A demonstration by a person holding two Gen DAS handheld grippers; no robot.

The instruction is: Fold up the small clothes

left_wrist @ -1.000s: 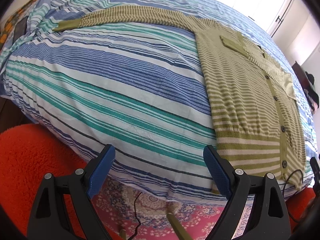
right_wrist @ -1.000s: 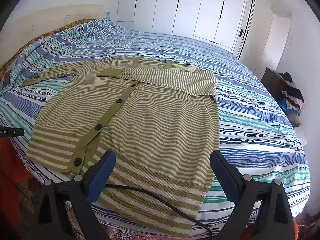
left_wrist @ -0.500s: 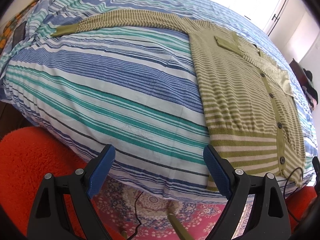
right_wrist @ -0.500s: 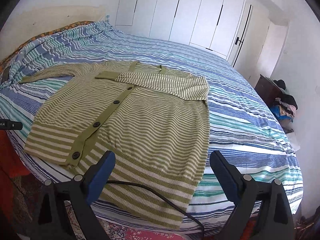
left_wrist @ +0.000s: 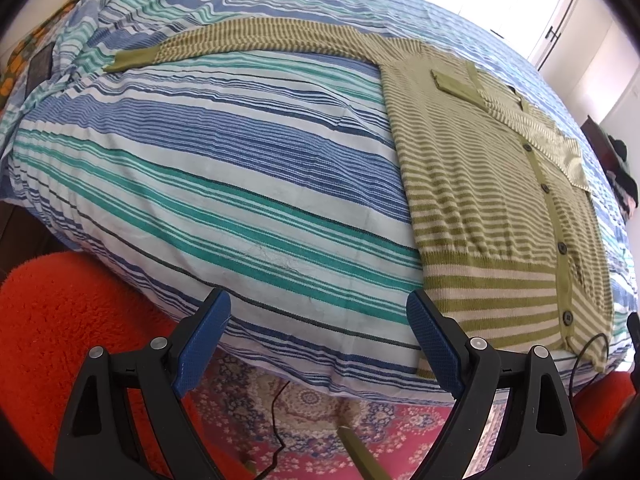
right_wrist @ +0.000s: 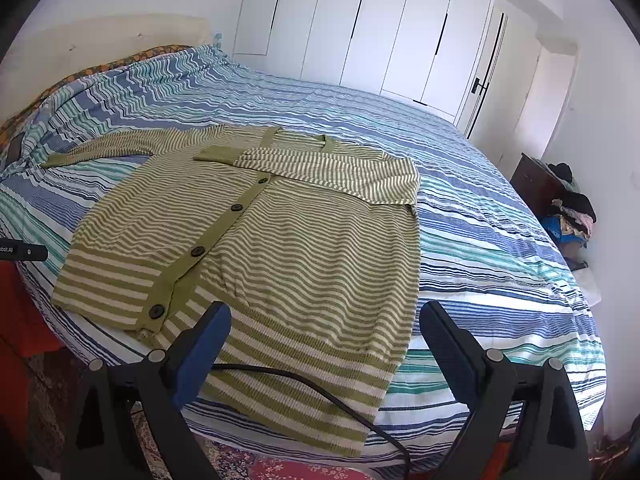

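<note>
The left gripper (left_wrist: 318,334) has its blue-padded jaws spread wide with nothing between them; it hangs over the near edge of the bed, just beside the cardigan's near hem corner. Below that edge lie a patterned red carpet (left_wrist: 384,428) and, further to the left, an orange shaggy rug (left_wrist: 60,312).

The right gripper (right_wrist: 324,346) likewise has its jaws spread wide and grips nothing; it sits over the cardigan's near hem. A black cable (right_wrist: 320,394) runs across that hem between the jaws.

The green-and-cream striped cardigan (right_wrist: 280,248) lies flat, front up, on the striped bedspread (right_wrist: 500,248), hem toward the near edge of the bed. The button placket (right_wrist: 208,244) is closed, with dark buttons running from the hem toward the neckline. One sleeve (right_wrist: 332,170) is folded across the chest of the cardigan, its plain green cuff resting left of the placket. The other sleeve (left_wrist: 256,40) lies stretched out straight on the bedspread, away from the cardigan's body, its green cuff (left_wrist: 132,58) at the far end.

Beyond the cardigan, the bedspread continues to the far side of the bed. Behind it stand white wardrobe doors (right_wrist: 360,24). To the right of the cardigan, off the bed, a dark wooden nightstand (right_wrist: 534,184) carries a pile of clothes (right_wrist: 572,212).
</note>
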